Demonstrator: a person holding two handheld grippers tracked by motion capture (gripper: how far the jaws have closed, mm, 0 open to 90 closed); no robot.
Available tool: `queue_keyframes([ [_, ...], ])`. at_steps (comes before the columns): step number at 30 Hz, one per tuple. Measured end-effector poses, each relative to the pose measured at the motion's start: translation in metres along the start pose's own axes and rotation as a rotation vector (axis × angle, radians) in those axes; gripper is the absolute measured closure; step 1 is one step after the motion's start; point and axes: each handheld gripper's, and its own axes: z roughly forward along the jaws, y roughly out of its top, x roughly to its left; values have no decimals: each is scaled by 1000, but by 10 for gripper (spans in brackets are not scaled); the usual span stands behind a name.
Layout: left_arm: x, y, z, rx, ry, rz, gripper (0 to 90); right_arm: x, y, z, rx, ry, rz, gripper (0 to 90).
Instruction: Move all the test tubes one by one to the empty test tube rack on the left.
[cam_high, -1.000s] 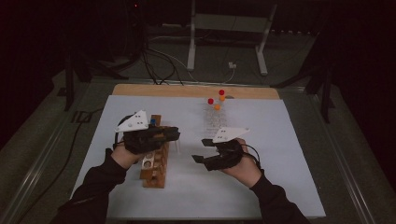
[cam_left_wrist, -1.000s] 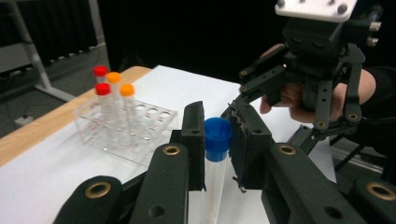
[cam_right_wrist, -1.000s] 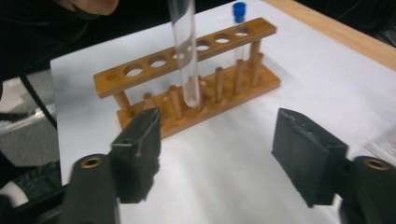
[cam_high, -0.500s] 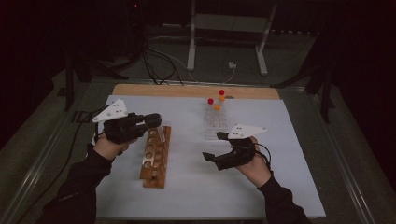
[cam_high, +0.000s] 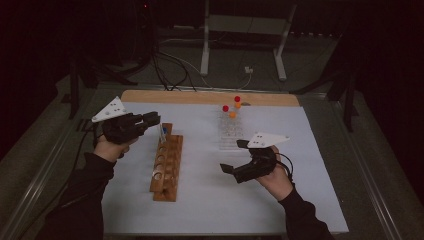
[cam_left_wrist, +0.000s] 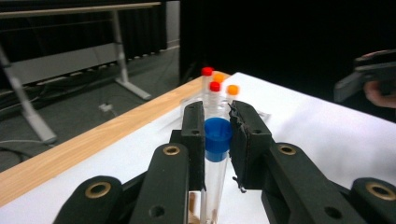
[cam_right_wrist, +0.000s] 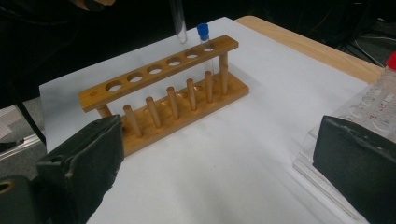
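Observation:
My left gripper (cam_high: 151, 119) is shut on a clear tube with a blue cap (cam_left_wrist: 217, 136), its pads pressing just below the cap. It hangs over the far end of the wooden rack (cam_high: 167, 162), the tube's lower end (cam_right_wrist: 178, 24) above the holes. A second blue-capped tube (cam_right_wrist: 203, 33) stands in the rack's end hole. My right gripper (cam_high: 233, 156) hovers right of the rack. Its jaws have just been opening and now stand wide open (cam_right_wrist: 219, 140) with nothing between them.
A clear plastic rack (cam_high: 231, 135) holding red- and orange-capped tubes (cam_left_wrist: 214, 87) stands at the back middle of the white mat. A wooden strip (cam_high: 200, 97) edges the table's far side. Metal stand legs and cables lie on the floor beyond.
My left gripper has drawn left and away from over the rack's middle, carrying the tube. The right gripper's jaws have spread wider and it has shifted slightly right.

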Motion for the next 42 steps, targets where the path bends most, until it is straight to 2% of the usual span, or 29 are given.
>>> queue_keyframes([
  [2,3,-4,2,-4,13,-7,778,0,0,-1,-2,0,-2,16],
  [3,5,-6,3,-6,5,-23,778,0,0,-1,-3,0,0,16],
  [7,8,-15,8,-2,13,-40,778,-1,0,-3,-10,-8,3,16],
  [10,8,-21,12,11,17,-36,778,-2,0,-3,-12,-8,6,17],
  [22,11,-47,25,51,10,-62,778,-3,-1,-4,-17,-13,10,17],
  [42,11,-66,34,105,16,-69,778,-4,-1,-7,-23,-10,13,17],
])
